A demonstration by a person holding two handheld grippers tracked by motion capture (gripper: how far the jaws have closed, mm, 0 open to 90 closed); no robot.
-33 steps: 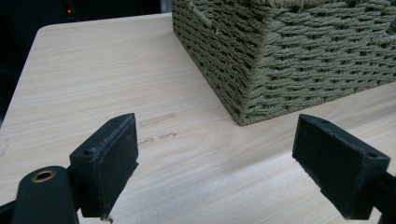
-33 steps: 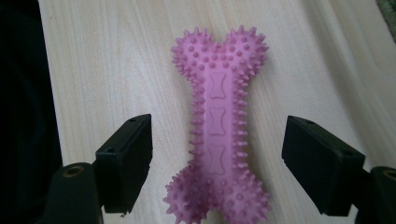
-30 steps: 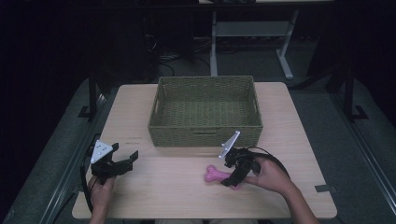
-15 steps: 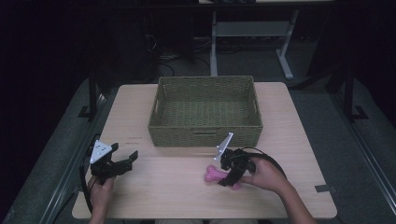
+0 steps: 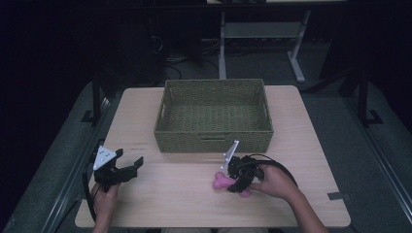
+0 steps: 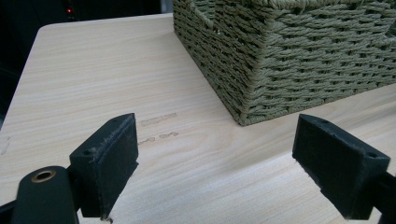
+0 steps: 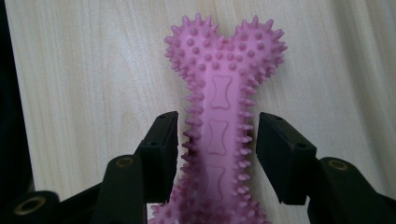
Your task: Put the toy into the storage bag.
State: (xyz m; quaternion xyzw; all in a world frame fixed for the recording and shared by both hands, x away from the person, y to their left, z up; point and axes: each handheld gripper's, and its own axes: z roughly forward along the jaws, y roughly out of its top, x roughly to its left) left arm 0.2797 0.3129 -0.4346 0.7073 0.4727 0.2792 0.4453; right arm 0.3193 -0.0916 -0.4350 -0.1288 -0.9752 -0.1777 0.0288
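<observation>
A pink spiky bone-shaped toy (image 5: 220, 182) (image 7: 224, 70) lies flat on the wooden table (image 5: 170, 199), in front of the woven basket (image 5: 214, 141). My right gripper (image 5: 234, 183) (image 7: 217, 126) straddles the toy's shaft. Its jaws have just been closing, and the pads (image 7: 161, 144) stand right at the spike tips with barely a sliver of gap. My left gripper (image 5: 136, 167) (image 6: 217, 135) hovers low near the table's left front, jaws wide open with nothing between them, pointing toward the basket's front corner (image 6: 243, 112).
The olive woven basket holds nothing that I can see and takes up the table's middle back. Bare wood stretches between the two grippers. Dark floor, cables and a metal frame (image 5: 291, 53) lie beyond the table.
The right gripper's jaws have narrowed around the pink toy's shaft, and the hand has shifted slightly. The left gripper has stayed where it was.
</observation>
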